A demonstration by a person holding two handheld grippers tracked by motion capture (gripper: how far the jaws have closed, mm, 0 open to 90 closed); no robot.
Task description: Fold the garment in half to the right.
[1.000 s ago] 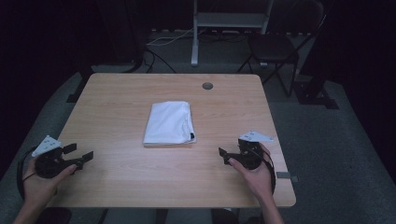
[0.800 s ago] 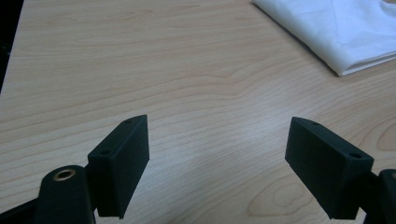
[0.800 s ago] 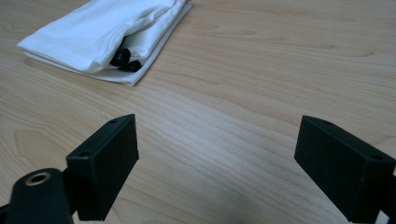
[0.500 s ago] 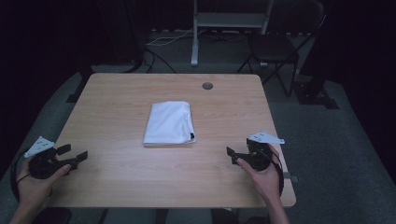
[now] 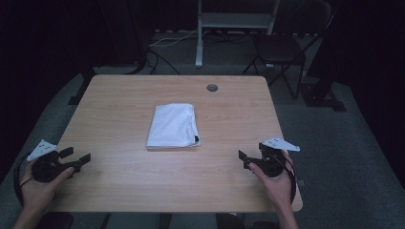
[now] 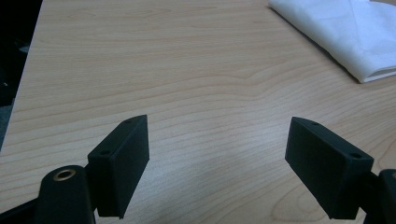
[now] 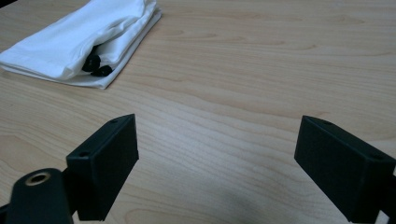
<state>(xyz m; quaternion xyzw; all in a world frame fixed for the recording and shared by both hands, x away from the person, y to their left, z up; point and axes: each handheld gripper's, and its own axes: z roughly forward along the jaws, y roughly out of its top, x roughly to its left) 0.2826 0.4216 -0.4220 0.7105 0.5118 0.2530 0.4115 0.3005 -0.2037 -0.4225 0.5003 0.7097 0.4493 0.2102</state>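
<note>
White cloth [image 5: 173,126] lies folded at frame centre on the table [image 5: 119,95], bare wood all round. Left gripper [image 5: 76,159] lower left & right gripper [image 5: 244,159] lower right, both w/ jaws wide, holding nothing, near the front edge. Small black bits at the cloth's fold hard to make out.

One camera above us, one riding on each tool.

From the high view we look forward and down over the whole counter [image 5: 119,191], our hands entering at the bottom edge and a dim floor beyond the far edge. Each tool view sits low and close to the wood, looking along its own two black jaws out over the counter top. The left tool [image 6: 217,163] camera faces toward the middle, with the folded white cloth [image 6: 345,32] at its upper right; the right tool [image 7: 217,163] camera has that cloth at its upper left. All three views share it.
</note>
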